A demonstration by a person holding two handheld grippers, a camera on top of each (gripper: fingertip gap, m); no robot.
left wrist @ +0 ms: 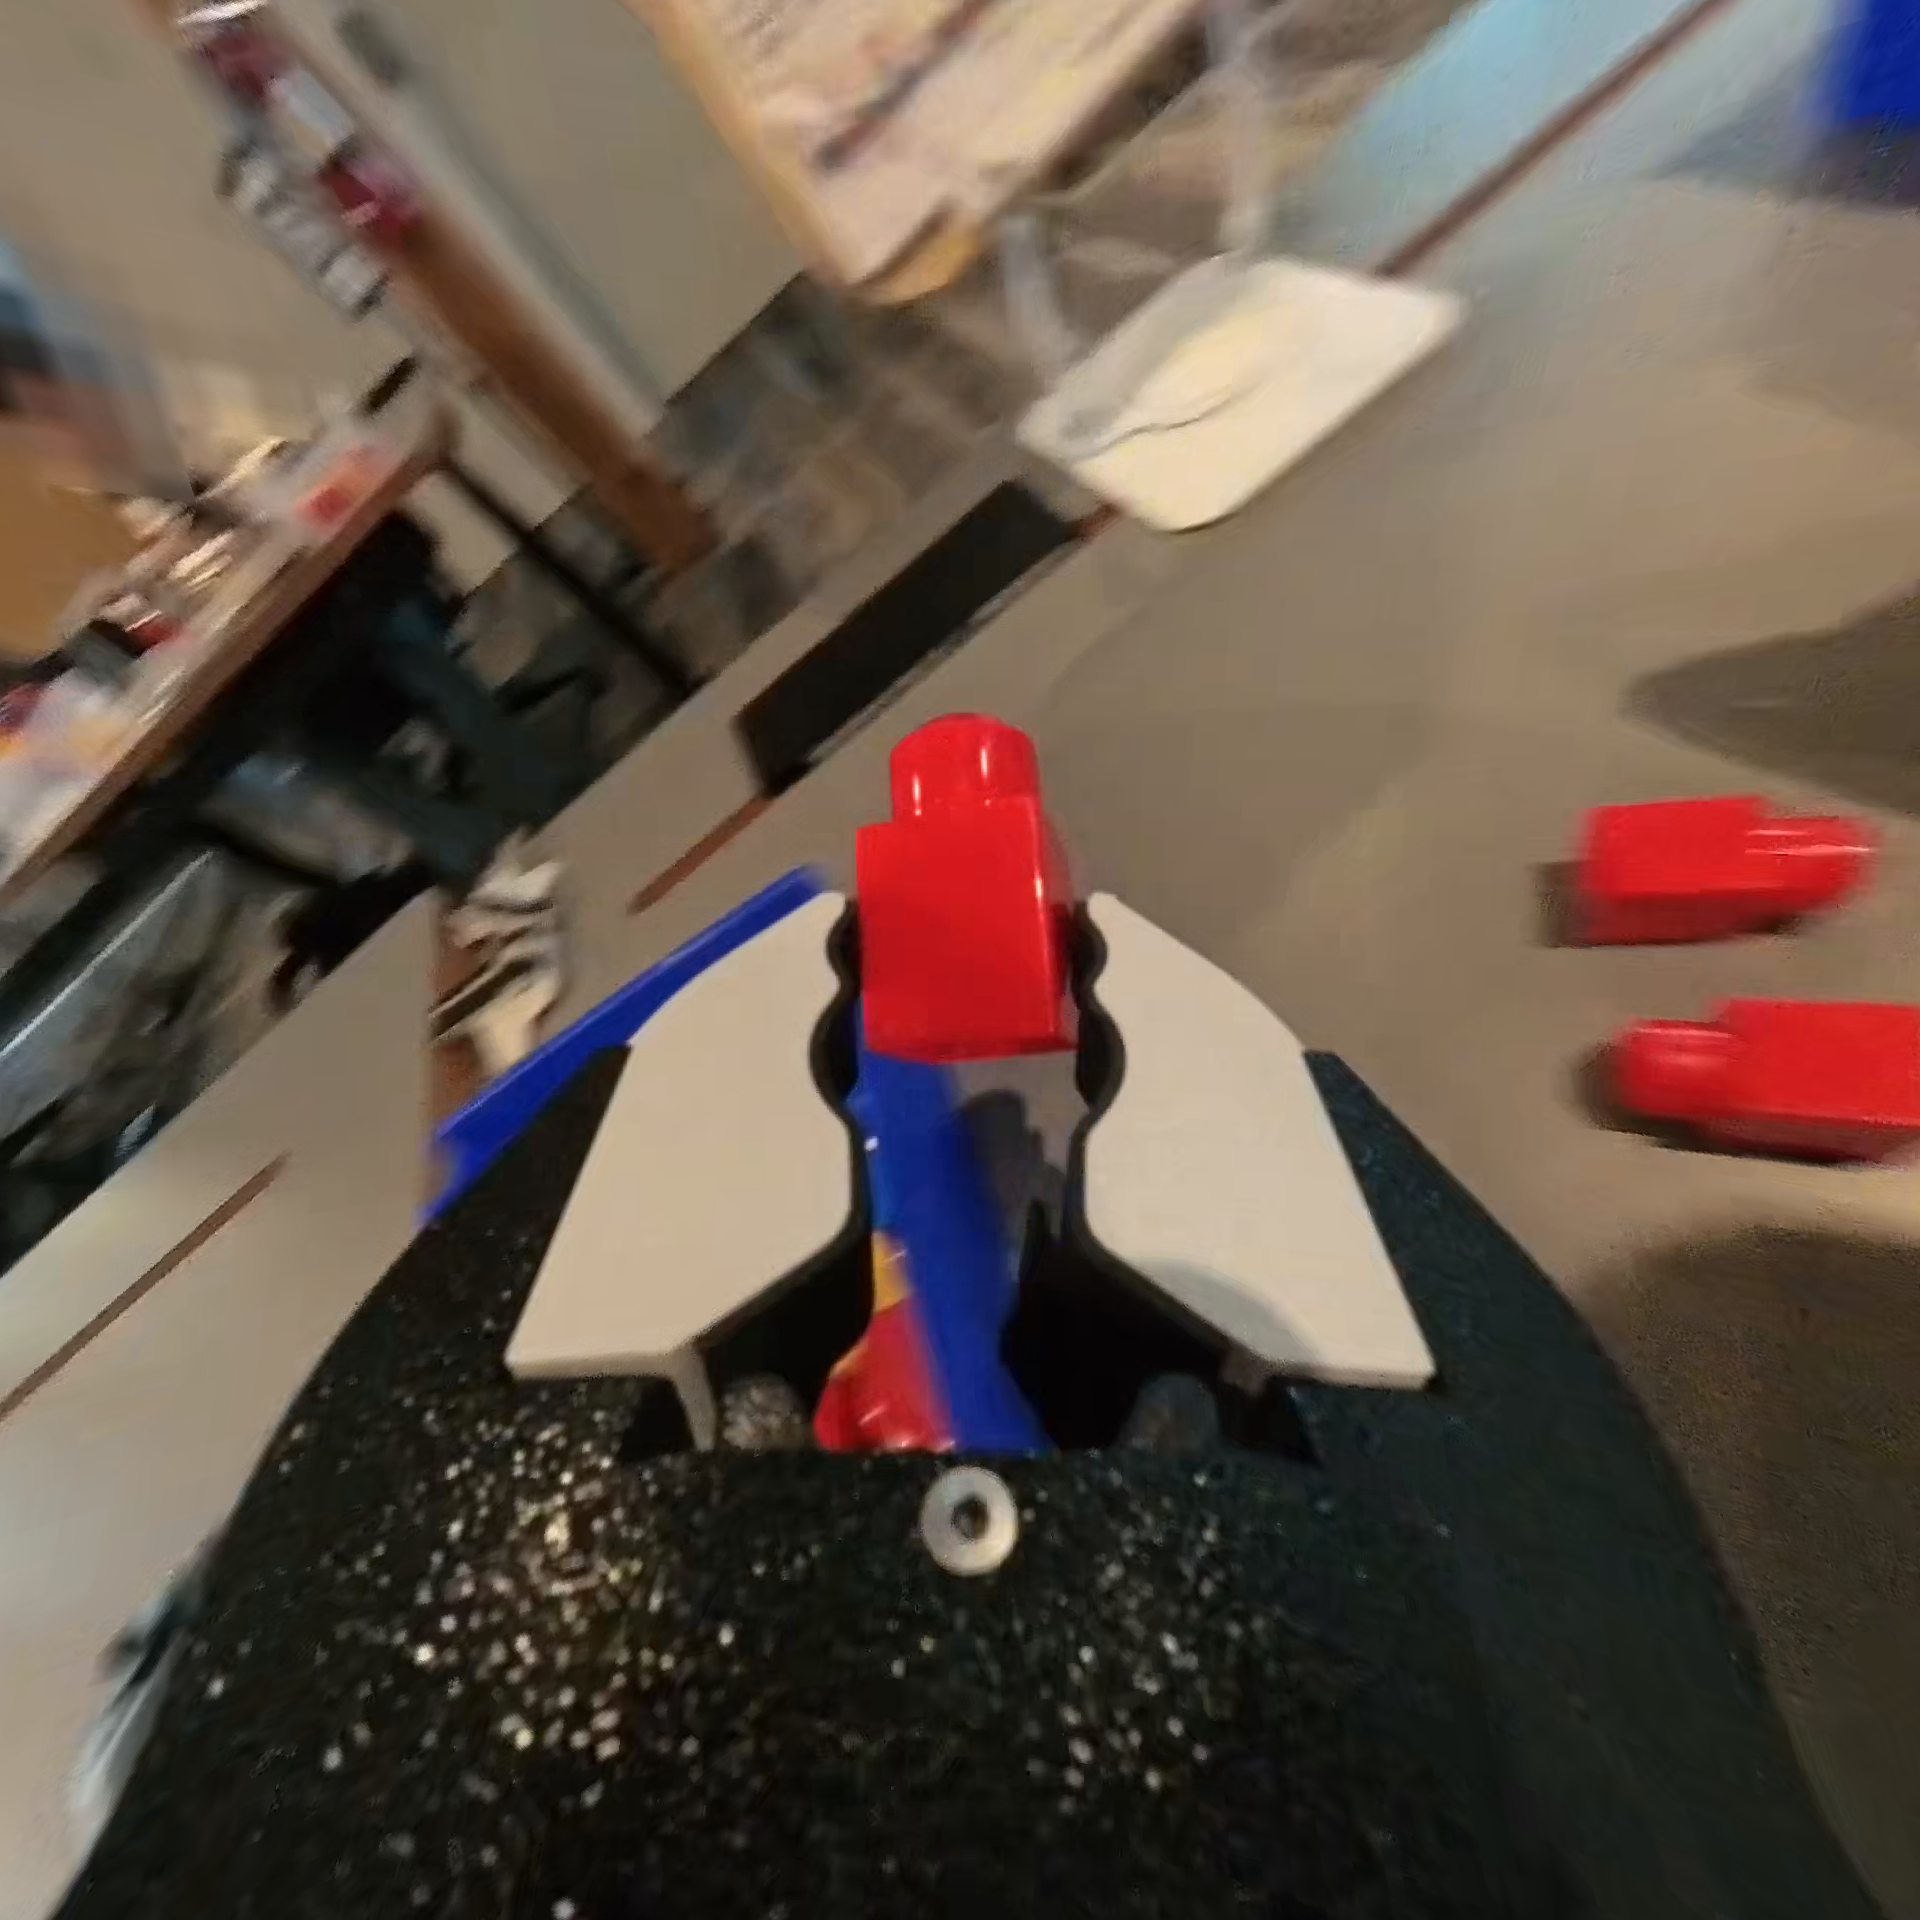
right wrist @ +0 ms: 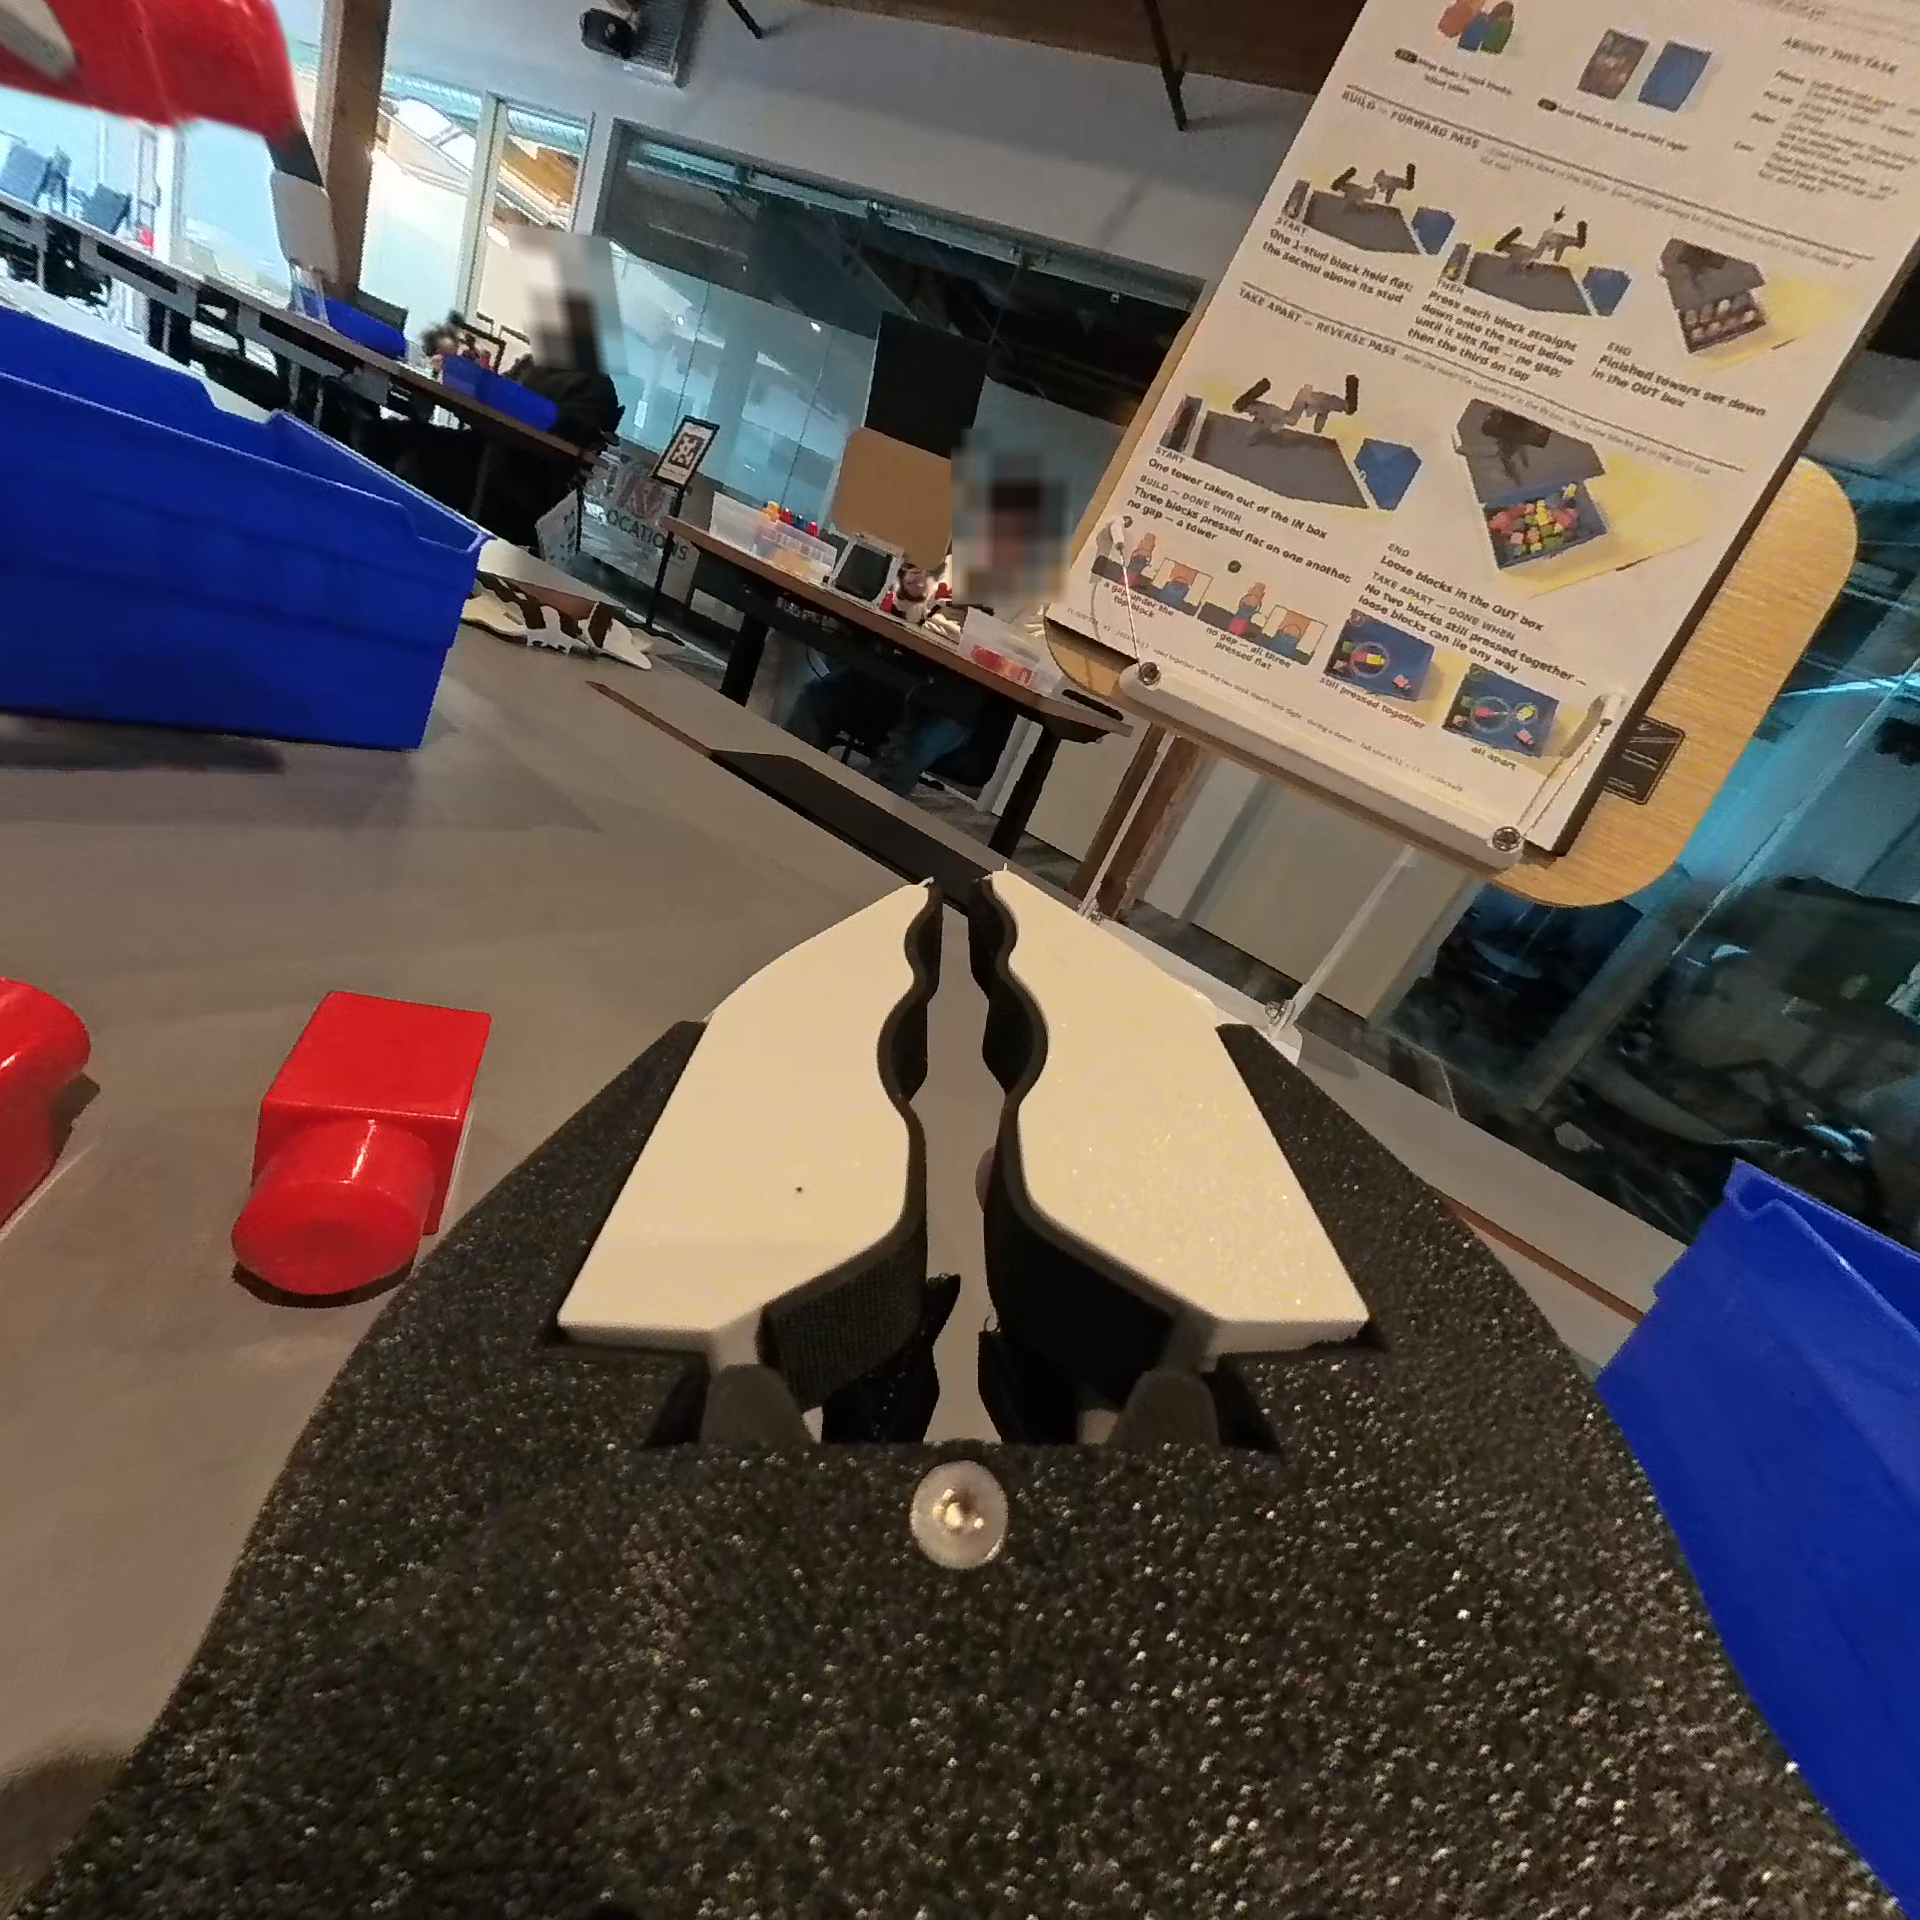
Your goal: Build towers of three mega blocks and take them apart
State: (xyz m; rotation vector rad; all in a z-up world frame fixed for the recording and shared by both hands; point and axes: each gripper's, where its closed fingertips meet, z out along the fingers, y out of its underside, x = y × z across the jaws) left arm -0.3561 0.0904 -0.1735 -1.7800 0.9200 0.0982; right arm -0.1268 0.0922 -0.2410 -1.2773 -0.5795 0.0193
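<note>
My left gripper (left wrist: 966,935) is shut on a red one-stud mega block (left wrist: 961,935), stud pointing away, held above the grey table. Two more red blocks lie on their sides on the table to its right, one farther (left wrist: 1704,873) and one nearer (left wrist: 1766,1075). In the right wrist view my right gripper (right wrist: 958,894) is shut and empty, low over the table. One red block (right wrist: 364,1132) lies on its side just left of it, and another red block (right wrist: 31,1081) shows at the left edge. The held block (right wrist: 166,62) appears blurred at the top left.
A blue bin (right wrist: 208,561) stands on the table at the left, its rim (left wrist: 623,1018) showing under my left gripper. Another blue bin (right wrist: 1787,1455) is at the right. An instruction board (right wrist: 1455,416) on a white stand rises at the far right edge. Left tips to right tips: about 25 centimetres.
</note>
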